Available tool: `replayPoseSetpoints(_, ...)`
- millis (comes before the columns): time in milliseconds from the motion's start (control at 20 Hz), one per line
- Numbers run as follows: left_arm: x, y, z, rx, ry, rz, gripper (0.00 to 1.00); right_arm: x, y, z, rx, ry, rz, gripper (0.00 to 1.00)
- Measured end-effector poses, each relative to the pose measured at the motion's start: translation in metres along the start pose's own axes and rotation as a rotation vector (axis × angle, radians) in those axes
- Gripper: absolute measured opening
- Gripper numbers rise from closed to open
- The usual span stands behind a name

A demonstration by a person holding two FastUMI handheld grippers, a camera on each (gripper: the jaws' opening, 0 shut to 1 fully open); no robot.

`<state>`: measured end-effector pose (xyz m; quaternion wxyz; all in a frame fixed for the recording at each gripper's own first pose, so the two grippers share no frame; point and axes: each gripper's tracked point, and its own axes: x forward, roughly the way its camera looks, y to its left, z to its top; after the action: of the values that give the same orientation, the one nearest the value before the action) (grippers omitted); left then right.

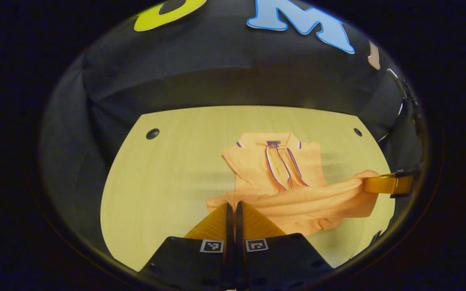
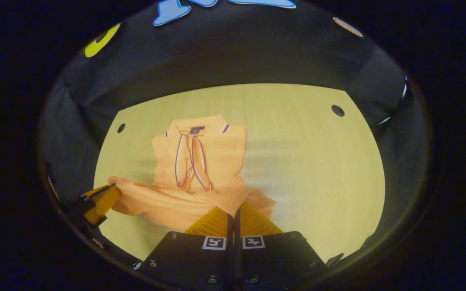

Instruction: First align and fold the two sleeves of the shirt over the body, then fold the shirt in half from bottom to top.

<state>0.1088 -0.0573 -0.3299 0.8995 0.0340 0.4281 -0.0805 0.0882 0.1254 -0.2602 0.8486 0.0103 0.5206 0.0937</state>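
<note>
Left gripper [image 1: 233, 205] nearest, fingers pressed together, pinching 1 corner of shirt [image 1: 275, 169] hem. Right gripper [image 2: 234, 210] same, clamped on other hem corner. Shirt: 1, orange, on table [image 1: 164, 161], collar toward far edge, sleeves folded over body, hem lifted off surface btwn the 2 grippers. No containers. 2 dark holes [image 1: 152, 133] near far corners of table.

A: What has the left claw [image 1: 233, 207] got?
B: Its two fingers are closed together on the hem of the orange shirt [image 1: 275, 178], at six o'clock.
A: And the other claw?
B: The right claw [image 1: 368, 184] pinches the hem at three o'clock. The collar lies on the worktop [image 1: 164, 169] toward twelve.
</note>
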Motion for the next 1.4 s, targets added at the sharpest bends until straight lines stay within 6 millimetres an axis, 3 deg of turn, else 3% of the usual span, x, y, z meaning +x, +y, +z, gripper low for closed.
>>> replayPoseSetpoints(50, 0.004, 0.000, 0.016, -0.002, -0.015, 0.001, 0.06, 0.003, 0.001, 0.018, 0.001, -0.024, -0.003, 0.01)
replayPoseSetpoints(100, 0.019, 0.001, 0.046, -0.010, -0.044, 0.004, 0.06, 0.007, 0.001, 0.048, 0.005, -0.065, -0.007, 0.01)
replayPoseSetpoints(150, 0.031, 0.001, 0.056, -0.016, -0.053, 0.005, 0.06, 0.013, 0.002, 0.070, 0.011, -0.093, -0.010, 0.01)
replayPoseSetpoints(300, 0.069, 0.002, 0.096, -0.032, -0.072, 0.012, 0.05, 0.029, 0.003, 0.116, 0.031, -0.158, -0.016, 0.00)
replayPoseSetpoints(400, 0.087, 0.002, 0.109, -0.041, -0.082, 0.016, 0.05, 0.039, 0.001, 0.137, 0.051, -0.194, -0.023, 0.01)
replayPoseSetpoints(650, 0.121, -0.001, 0.123, -0.059, -0.098, 0.036, 0.06, 0.073, -0.004, 0.174, 0.065, -0.295, -0.055, 0.00)
replayPoseSetpoints(850, 0.139, -0.011, 0.126, -0.057, -0.116, 0.019, 0.07, 0.095, -0.002, 0.174, 0.054, -0.299, -0.048, 0.01)
replayPoseSetpoints(900, 0.140, -0.013, 0.126, -0.065, -0.119, 0.008, 0.07, 0.093, -0.004, 0.176, 0.052, -0.304, -0.041, 0.04)
replayPoseSetpoints(1050, 0.134, -0.016, 0.121, -0.090, -0.116, -0.020, 0.22, 0.094, -0.002, 0.174, 0.048, -0.301, -0.028, 0.07)
replayPoseSetpoints(1100, 0.135, -0.017, 0.121, -0.091, -0.112, -0.026, 0.42, 0.098, -0.004, 0.173, 0.046, -0.297, -0.024, 0.15)
replayPoseSetpoints(1200, 0.135, -0.017, 0.123, -0.081, -0.116, -0.018, 0.80, 0.094, -0.002, 0.174, 0.039, -0.305, -0.028, 0.57)
replayPoseSetpoints(1250, 0.132, -0.019, 0.126, -0.079, -0.124, -0.022, 0.94, 0.090, -0.003, 0.176, 0.033, -0.316, -0.034, 0.50)
replayPoseSetpoints(1300, 0.129, -0.020, 0.127, -0.079, -0.132, -0.019, 0.93, 0.086, -0.005, 0.178, 0.027, -0.330, -0.041, 0.57)
replayPoseSetpoints(1350, 0.124, -0.019, 0.130, -0.079, -0.143, -0.017, 0.88, 0.082, -0.004, 0.181, 0.023, -0.345, -0.029, 0.57)
replayPoseSetpoints(1400, 0.119, -0.019, 0.134, -0.080, -0.154, -0.018, 0.94, 0.074, -0.005, 0.182, 0.019, -0.357, -0.029, 0.65)
